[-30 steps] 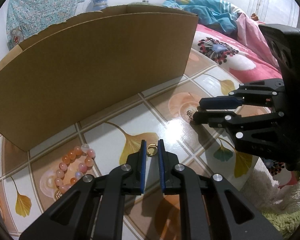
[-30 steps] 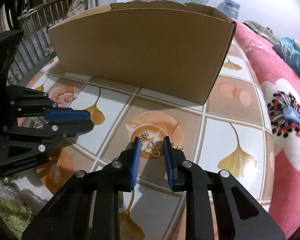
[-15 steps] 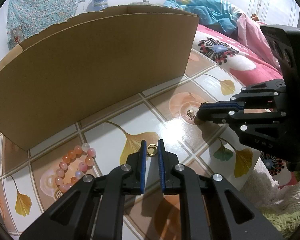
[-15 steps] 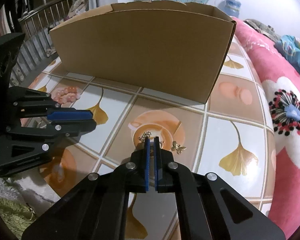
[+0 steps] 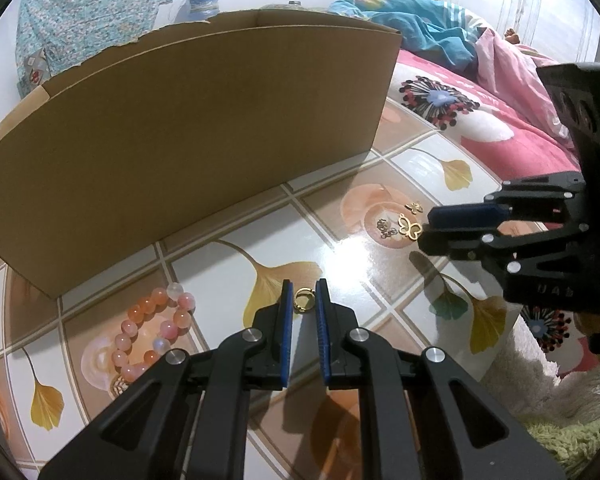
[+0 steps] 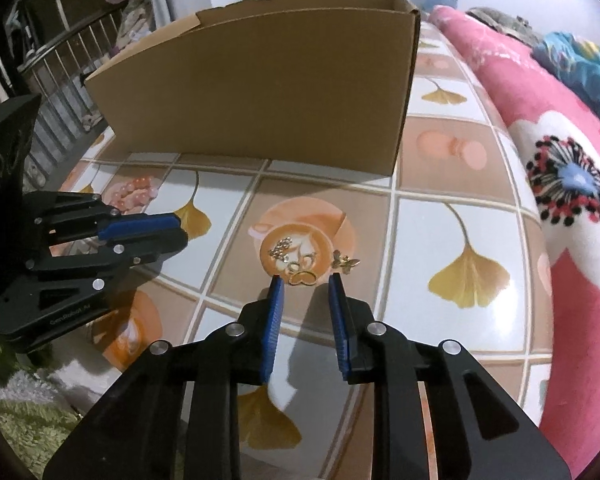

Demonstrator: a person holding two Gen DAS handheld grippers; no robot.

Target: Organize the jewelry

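Note:
A small gold ring [image 5: 303,300] sits pinched between the blue pads of my left gripper [image 5: 303,283], just over the tiled tabletop [image 5: 220,256]. A pink bead bracelet [image 5: 156,332] lies to its left. My right gripper [image 6: 305,279] points down at a cluster of gold pieces. Its jaws are opening, and a gold butterfly outline charm [image 6: 302,278] lies loose on the table between the tips, untouched by the pads. A small gold butterfly [image 6: 346,262] and a bit of chain [image 6: 281,249] lie just beyond. The left wrist view shows the right gripper [image 5: 428,226] beside the charm [image 5: 410,229].
A tall open cardboard box [image 5: 180,140] stands along the back of the table [image 6: 260,92]. A pink flowered blanket [image 6: 560,160] borders the right side. A shaggy rug [image 5: 560,412] lies past the near edge. Metal railings [image 6: 60,80] stand at the far left.
The right gripper closed at the gold pieces, then reopened; the butterfly charm now lies between its parted tips. The left gripper and its ring have not moved.

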